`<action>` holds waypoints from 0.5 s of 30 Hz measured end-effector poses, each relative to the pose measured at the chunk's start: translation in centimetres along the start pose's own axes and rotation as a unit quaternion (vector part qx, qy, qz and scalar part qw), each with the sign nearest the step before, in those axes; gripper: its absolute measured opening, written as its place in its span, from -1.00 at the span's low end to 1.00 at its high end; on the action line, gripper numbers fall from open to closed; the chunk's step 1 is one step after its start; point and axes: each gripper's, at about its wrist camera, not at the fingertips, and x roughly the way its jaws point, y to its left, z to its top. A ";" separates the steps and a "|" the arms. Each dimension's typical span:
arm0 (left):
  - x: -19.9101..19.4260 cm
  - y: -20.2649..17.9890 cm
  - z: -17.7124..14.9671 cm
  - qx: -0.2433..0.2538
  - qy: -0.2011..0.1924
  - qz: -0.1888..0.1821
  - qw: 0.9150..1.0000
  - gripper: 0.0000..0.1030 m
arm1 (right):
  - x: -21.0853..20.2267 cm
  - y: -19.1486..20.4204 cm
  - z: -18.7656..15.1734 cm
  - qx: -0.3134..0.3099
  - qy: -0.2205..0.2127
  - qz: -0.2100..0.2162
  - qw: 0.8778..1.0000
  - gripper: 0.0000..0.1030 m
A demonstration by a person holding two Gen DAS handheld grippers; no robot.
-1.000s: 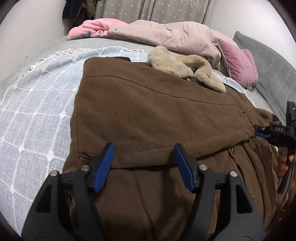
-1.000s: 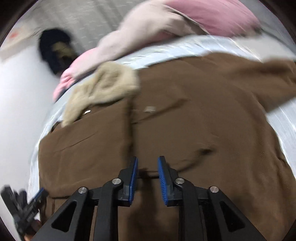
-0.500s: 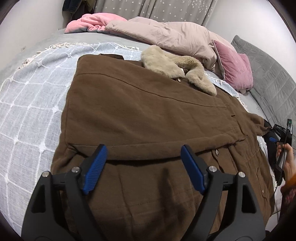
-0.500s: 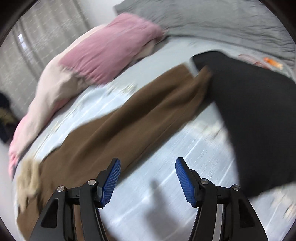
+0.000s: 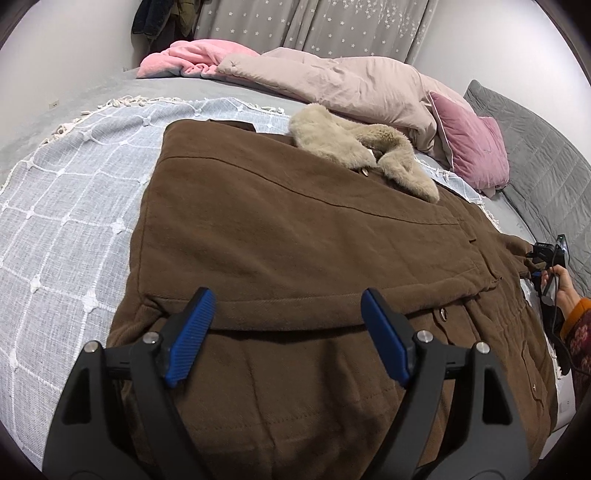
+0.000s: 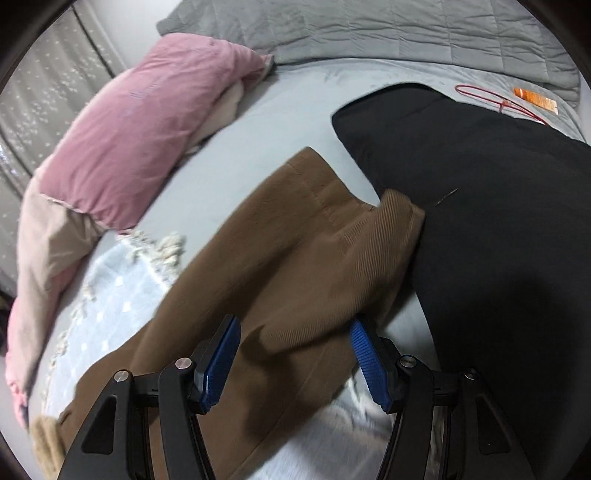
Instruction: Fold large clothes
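just below right claw (image 6: 293,354): coat sleeve (image 6: 303,251)

The coat (image 5: 295,229) lay spread on the blanket (image 5: 74,206) across the bed (image 6: 258,122), its sleeve (image 6: 295,251) reaching the dark garment (image 6: 498,221); pillow (image 5: 469,144) and duvet (image 5: 351,85) lay along the far edge.

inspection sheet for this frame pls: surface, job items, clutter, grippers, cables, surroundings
Surface: bed under a checked throw.
Job's things: brown coat spread flat, one sleeve stretched out.
Clutter: duvet, pillow, black garment, orange tube.
Grippers: left hand-held gripper open over the coat; right hand-held gripper open astride the sleeve, jaws just opened.
Cables: red cord.
Surroundings: curtain, wall.
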 end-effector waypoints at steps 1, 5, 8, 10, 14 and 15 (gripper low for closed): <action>0.1 -0.1 -0.1 0.003 0.001 0.002 1.000 0.59 | 0.5 -0.3 0.2 0.002 0.001 -0.008 1.000 0.21; 0.5 -0.3 -0.3 0.017 0.006 0.011 1.000 0.59 | 2.3 -0.5 0.8 0.007 -0.002 -0.007 1.000 0.13; 0.6 -0.2 -0.3 0.020 0.008 0.010 1.000 0.59 | 2.1 -1.4 1.0 0.017 -0.013 -0.002 1.000 -0.59; 0.5 -0.2 -0.3 0.019 0.008 0.010 1.000 0.59 | 1.3 -2.0 1.1 0.017 -0.016 0.019 1.000 -0.79; 0.6 -0.3 -0.2 0.021 0.012 0.013 1.000 0.59 | -2.5 -1.4 0.7 -0.043 -0.063 0.010 0.997 -0.84; 0.6 -0.3 -0.2 0.020 0.011 0.013 1.000 0.59 | -3.8 -1.3 0.5 -0.061 -0.077 0.010 0.995 -0.84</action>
